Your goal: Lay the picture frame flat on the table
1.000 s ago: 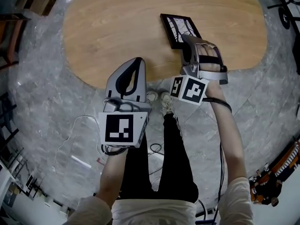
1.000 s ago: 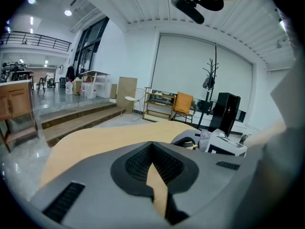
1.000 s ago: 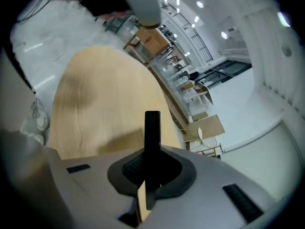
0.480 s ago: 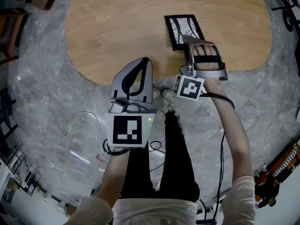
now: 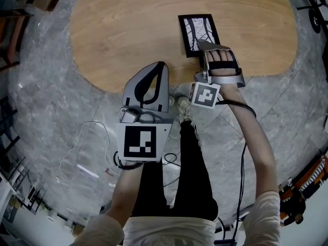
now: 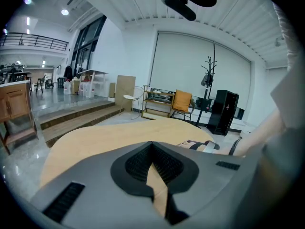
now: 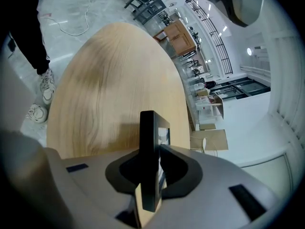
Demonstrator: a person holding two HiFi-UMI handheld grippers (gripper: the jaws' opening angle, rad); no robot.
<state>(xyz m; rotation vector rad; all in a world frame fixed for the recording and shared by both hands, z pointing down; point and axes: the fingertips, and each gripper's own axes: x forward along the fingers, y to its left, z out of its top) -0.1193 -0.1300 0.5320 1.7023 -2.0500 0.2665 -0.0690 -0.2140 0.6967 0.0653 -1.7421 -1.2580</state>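
At one o'clock: picture frame (image 5: 197, 32) lying face up on table (image 5: 128, 35).
Right gripper (image 5: 201, 44) jaws just easing apart around its near edge; left gripper (image 5: 161, 65) closed, empty.

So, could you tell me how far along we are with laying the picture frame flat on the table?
Nearly done. Done: the picture frame looks to lie face up on the wooden table. In hand: the right gripper has its near edge between the tongs, which have just been opening. To do: let go fully and draw back. The left gripper is shut and empty.
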